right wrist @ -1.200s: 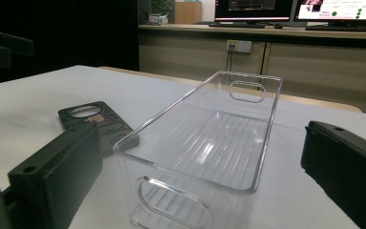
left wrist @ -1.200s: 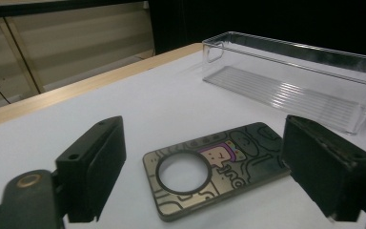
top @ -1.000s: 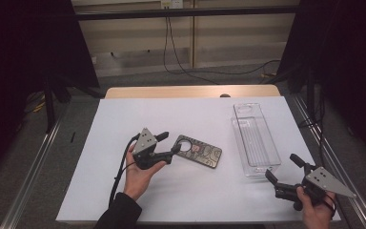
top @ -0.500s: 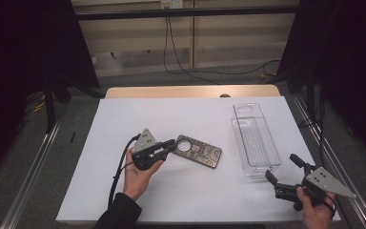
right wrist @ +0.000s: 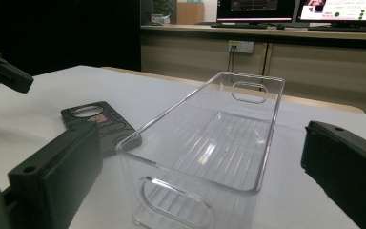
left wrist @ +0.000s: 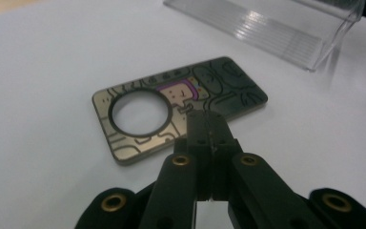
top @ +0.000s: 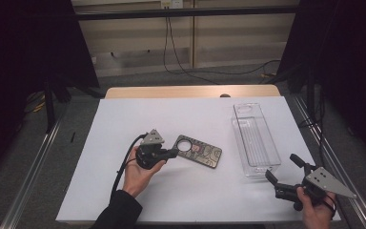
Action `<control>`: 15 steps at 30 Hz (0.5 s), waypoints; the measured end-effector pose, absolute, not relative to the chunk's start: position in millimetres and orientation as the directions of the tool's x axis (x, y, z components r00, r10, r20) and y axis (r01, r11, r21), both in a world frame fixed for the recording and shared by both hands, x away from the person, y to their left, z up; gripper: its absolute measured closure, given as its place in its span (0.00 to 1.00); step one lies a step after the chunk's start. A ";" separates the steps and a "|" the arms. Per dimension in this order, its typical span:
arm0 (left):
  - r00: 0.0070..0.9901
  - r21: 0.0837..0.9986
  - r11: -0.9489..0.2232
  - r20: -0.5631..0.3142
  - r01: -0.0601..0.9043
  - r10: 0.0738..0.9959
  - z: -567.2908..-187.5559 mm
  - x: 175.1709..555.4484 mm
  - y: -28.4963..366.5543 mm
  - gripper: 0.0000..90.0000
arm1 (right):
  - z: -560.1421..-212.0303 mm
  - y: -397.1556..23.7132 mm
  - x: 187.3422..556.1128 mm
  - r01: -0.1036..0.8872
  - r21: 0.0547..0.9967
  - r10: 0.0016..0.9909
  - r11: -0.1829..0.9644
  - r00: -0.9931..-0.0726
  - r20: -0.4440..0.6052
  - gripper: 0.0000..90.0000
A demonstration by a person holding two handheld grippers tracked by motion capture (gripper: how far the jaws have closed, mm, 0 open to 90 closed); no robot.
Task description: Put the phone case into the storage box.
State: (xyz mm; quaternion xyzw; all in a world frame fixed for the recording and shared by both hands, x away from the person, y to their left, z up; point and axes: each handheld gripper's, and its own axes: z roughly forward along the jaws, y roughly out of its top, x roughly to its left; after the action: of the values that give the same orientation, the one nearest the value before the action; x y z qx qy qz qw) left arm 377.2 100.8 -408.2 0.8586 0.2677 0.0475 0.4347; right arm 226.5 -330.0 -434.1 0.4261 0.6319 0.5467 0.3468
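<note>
A dark patterned phone case [top: 198, 151] with a round camera hole lies flat on the white table [top: 124, 124]. My left gripper [top: 173, 152] is at its left end. In the left gripper view the jaws have just been closing and now stand together, with the tips [left wrist: 207, 120] over the near edge of the phone case [left wrist: 171, 107] and nothing visible between them. My right gripper [top: 281, 166] is open near the front right corner, pointing at the short end of a clear plastic bin [top: 255, 140]. The bin [right wrist: 209, 143] lies beyond the spread jaws, empty.
A wooden strip [top: 190, 91] borders the table's far edge, with cables on the floor beyond it. Metal rails [top: 33, 167] run along both sides. Monitors [right wrist: 262, 7] stand on a counter in the background of the right gripper view.
The left gripper's jaws went from spread apart to together, and its tip edged right to the phone case's left end. The case, bin and right gripper stayed put.
</note>
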 end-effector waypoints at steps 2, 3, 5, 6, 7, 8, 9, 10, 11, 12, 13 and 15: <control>0.862 0.758 -0.505 -0.147 0.413 0.485 -408.2 380.3 98.8 1.00 | -434.1 -330.1 226.5 0.160 0.986 0.918 0.041 -0.396 0.026 0.00; 0.864 0.749 -0.518 -0.141 0.413 0.484 -408.2 382.2 97.4 1.00 | -434.0 -330.3 226.5 0.160 0.986 0.919 0.042 -0.395 0.025 0.00; 0.864 0.725 -0.541 -0.151 0.427 0.480 -408.8 386.9 95.2 1.00 | -433.9 -330.9 226.4 0.160 0.986 0.919 0.041 -0.393 0.026 0.00; 0.866 0.708 -0.561 -0.147 0.430 0.479 -409.6 389.1 93.5 1.00 | -433.8 -331.1 226.3 0.160 0.986 0.920 0.040 -0.391 0.026 0.00; 0.869 0.690 -0.579 -0.151 0.434 0.472 -410.7 391.3 91.7 1.00 | -433.8 -331.2 226.2 0.160 0.986 0.920 0.041 -0.392 0.026 0.00; 0.868 0.669 -0.596 -0.156 0.444 0.472 -412.0 393.3 89.7 1.00 | -433.8 -331.1 226.2 0.160 0.986 0.920 0.041 -0.392 0.025 0.00; 0.867 0.654 -0.609 -0.154 0.449 0.474 -413.5 395.1 87.9 1.00 | -433.8 -331.0 226.2 0.159 0.986 0.920 0.041 -0.392 0.025 0.00; 0.867 0.643 -0.618 -0.155 0.453 0.474 -415.1 396.5 86.0 1.00 | -433.9 -330.8 226.3 0.159 0.986 0.919 0.040 -0.393 0.026 0.00; 0.866 0.623 -0.631 -0.163 0.462 0.473 -416.9 398.2 84.0 1.00 | -433.9 -330.8 226.3 0.159 0.986 0.919 0.041 -0.394 0.025 0.00; 0.862 0.600 -0.641 -0.179 0.478 0.475 -419.2 399.9 81.7 1.00 | -433.9 -330.7 226.3 0.159 0.986 0.919 0.041 -0.394 0.025 0.00; 0.858 0.584 -0.652 -0.168 0.484 0.486 -421.8 400.7 79.1 1.00 | -433.9 -330.7 226.2 0.159 0.986 0.919 0.042 -0.394 0.025 0.00; 0.852 0.558 -0.665 -0.167 0.496 0.496 -424.9 402.8 77.2 1.00 | -433.9 -330.8 226.2 0.159 0.986 0.919 0.042 -0.394 0.025 0.00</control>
State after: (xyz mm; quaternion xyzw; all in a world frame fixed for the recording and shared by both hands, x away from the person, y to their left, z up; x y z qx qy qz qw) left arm 402.8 77.2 -424.9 0.9124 0.2718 -0.0005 0.3061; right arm 226.2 -330.8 -433.9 0.4264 0.6321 0.5454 0.3481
